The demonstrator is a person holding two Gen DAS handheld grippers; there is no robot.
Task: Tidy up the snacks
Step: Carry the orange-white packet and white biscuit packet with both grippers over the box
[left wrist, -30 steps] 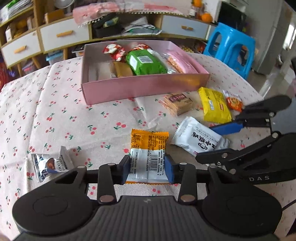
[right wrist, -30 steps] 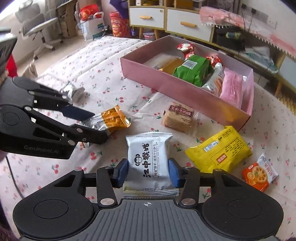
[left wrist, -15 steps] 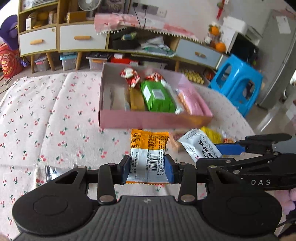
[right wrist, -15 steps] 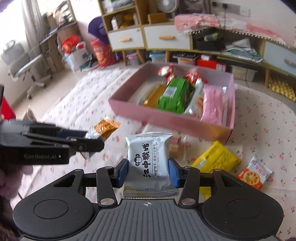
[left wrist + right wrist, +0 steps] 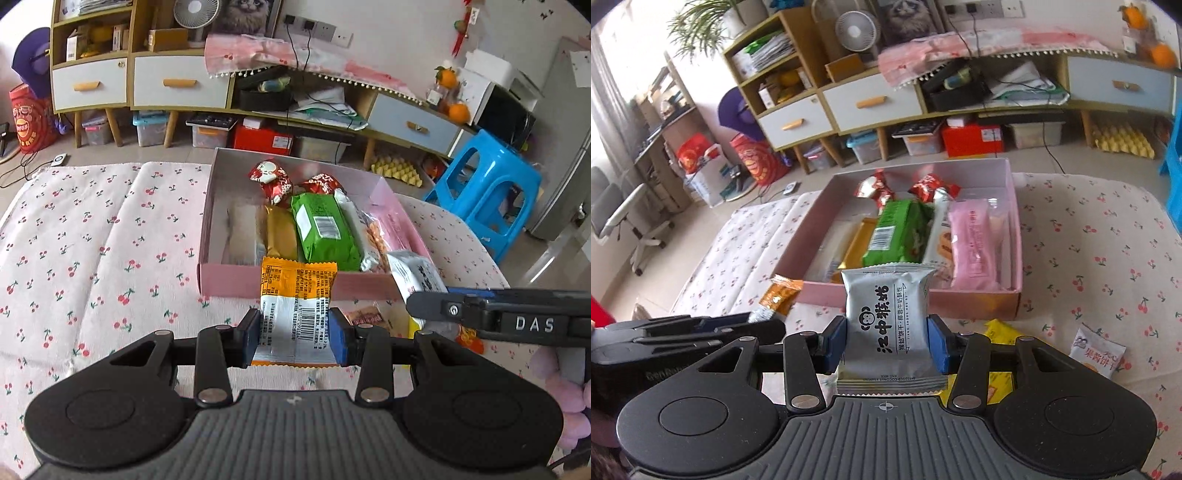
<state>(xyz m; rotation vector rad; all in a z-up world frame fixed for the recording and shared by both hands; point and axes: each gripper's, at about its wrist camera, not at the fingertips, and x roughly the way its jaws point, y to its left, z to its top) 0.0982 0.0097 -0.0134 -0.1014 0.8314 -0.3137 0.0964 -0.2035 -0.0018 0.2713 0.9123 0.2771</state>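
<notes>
My left gripper (image 5: pixel 294 338) is shut on an orange and white snack packet (image 5: pixel 297 302) and holds it in the air just before the near wall of the pink box (image 5: pixel 236 282). My right gripper (image 5: pixel 886 341) is shut on a grey snack packet (image 5: pixel 888 314), also raised before the pink box (image 5: pixel 975 302). The box holds a green packet (image 5: pixel 323 230), a gold packet (image 5: pixel 281 238), red candies (image 5: pixel 273 179) and a pink packet (image 5: pixel 973 242). The right gripper shows at the right of the left wrist view (image 5: pixel 498 319).
On the cherry-print cloth (image 5: pixel 92 251) lie a yellow packet (image 5: pixel 999 330), a small orange-print cookie packet (image 5: pixel 1099 350) and a brown cracker packet (image 5: pixel 364 317). A blue stool (image 5: pixel 487 199) and low cabinets (image 5: pixel 177 86) stand beyond the table.
Both grippers have lifted their packets off the cloth and moved forward toward the pink box, which now sits closer in both views.
</notes>
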